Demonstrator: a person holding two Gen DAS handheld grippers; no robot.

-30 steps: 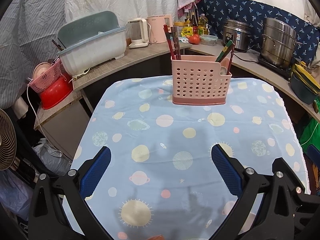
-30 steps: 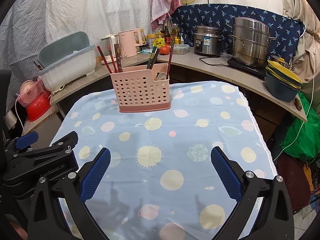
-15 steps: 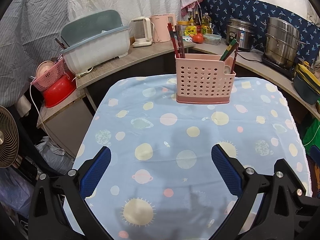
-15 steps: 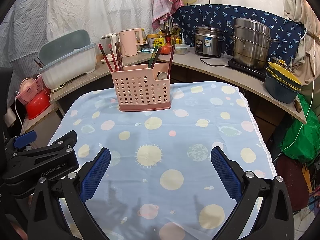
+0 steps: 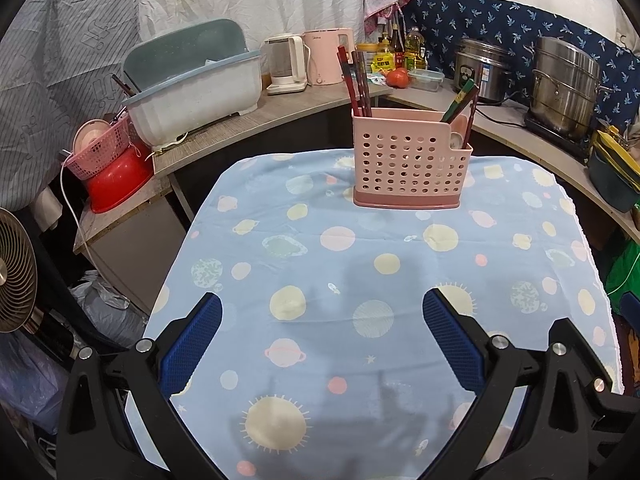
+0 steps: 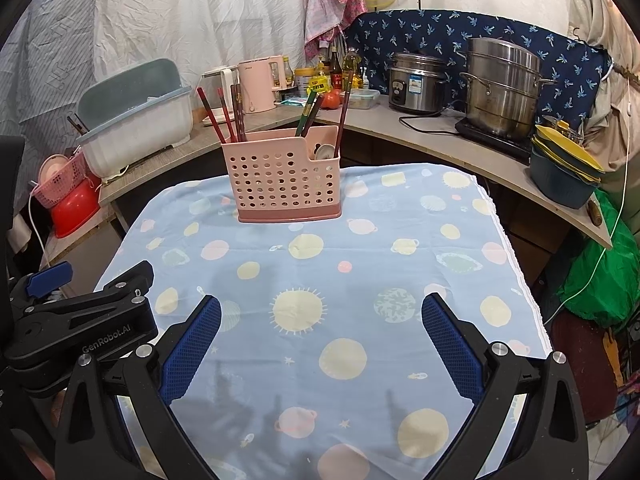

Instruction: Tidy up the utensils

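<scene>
At the table's far edge stood the filled caddy (image 5: 410, 162); both grippers (image 5: 322, 316) (image 6: 321, 316) gaped empty, so I judged sorting finished.

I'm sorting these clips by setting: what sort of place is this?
Most likely a home kitchen. A steel rice cooker and a stacked steel steamer pot stand on the curved wooden counter, and a pink perforated plastic utensil caddy holds chopsticks on the cloth-covered table.
</scene>
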